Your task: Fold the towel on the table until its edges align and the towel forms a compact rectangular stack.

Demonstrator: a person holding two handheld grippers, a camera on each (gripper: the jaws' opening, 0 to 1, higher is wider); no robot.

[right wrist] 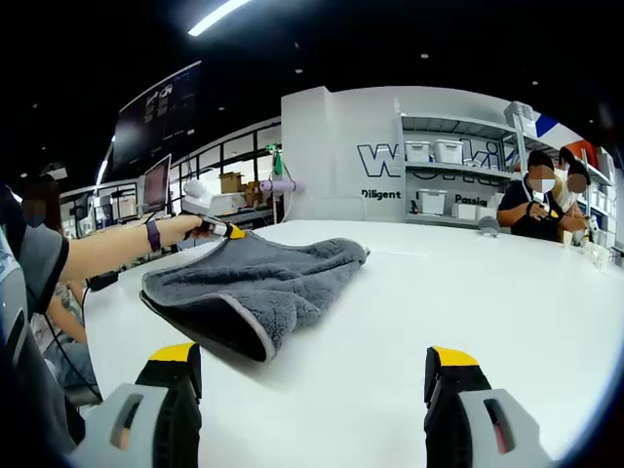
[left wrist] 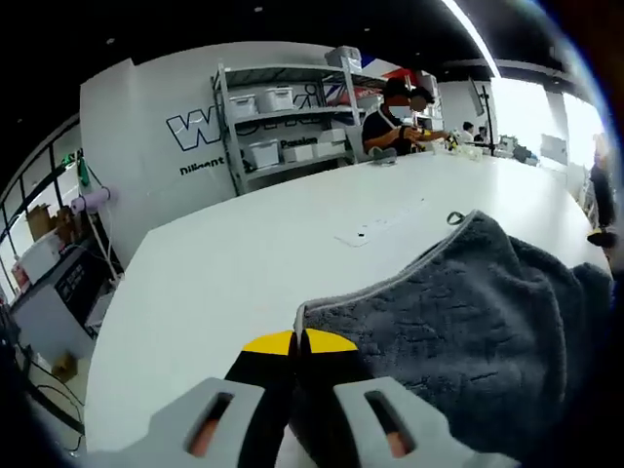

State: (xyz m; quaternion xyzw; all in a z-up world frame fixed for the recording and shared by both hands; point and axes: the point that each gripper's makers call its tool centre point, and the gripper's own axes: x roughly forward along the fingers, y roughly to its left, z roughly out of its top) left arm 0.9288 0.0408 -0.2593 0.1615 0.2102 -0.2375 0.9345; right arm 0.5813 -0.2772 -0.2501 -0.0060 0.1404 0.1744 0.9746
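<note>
A grey plush towel [left wrist: 468,312] with a pale stitched edge lies folded on the white table [left wrist: 244,263]. My left gripper [left wrist: 298,341] is shut, its yellow-tipped jaws pinched on the towel's near corner. In the right gripper view the towel [right wrist: 253,278] lies ahead and to the left, folded over, with its thick folded edge facing me. My right gripper [right wrist: 312,366] is open just above the table, short of the towel, its jaws wide apart with nothing between them. The left gripper [right wrist: 222,231], held in a person's hand, grips the towel's far corner.
Metal shelving [left wrist: 283,117] with white bins stands against the far wall. People [right wrist: 541,200] work at the far end of the table. A small flat piece [left wrist: 363,234] and a ring [left wrist: 455,218] lie on the table beyond the towel. A person's sleeve [right wrist: 29,263] is at the left.
</note>
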